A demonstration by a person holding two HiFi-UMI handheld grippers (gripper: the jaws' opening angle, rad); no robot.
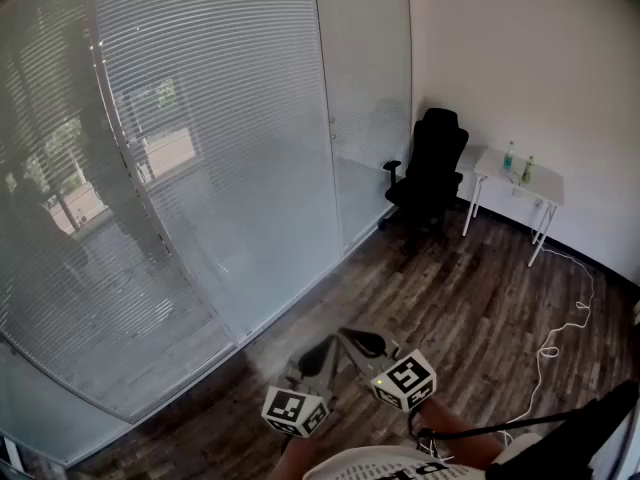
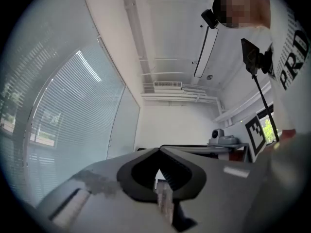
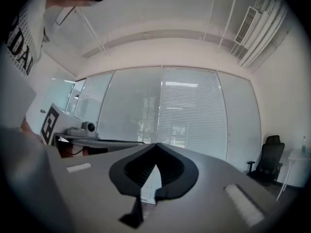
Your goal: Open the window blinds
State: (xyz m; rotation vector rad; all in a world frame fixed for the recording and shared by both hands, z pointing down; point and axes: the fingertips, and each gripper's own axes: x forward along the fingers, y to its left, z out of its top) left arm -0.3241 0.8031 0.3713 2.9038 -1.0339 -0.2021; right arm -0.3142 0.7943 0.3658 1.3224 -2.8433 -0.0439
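Head view: mounted high on the person, facing forward and steeply down over the dark wood-plank floor (image 1: pixel 470 308), with the white slatted window blinds (image 1: pixel 200 138) across the left at middle range.

Left gripper view: carried on the left gripper (image 1: pixel 316 360), looking along its jaws toward the far white wall, blinds at its left.

Right gripper view: carried on the right gripper (image 1: pixel 362 342), facing the blinds squarely.

Shared ground: blinds in all three; black high-backed office chair (image 1: pixel 432 168) in two only — head and right gripper views.
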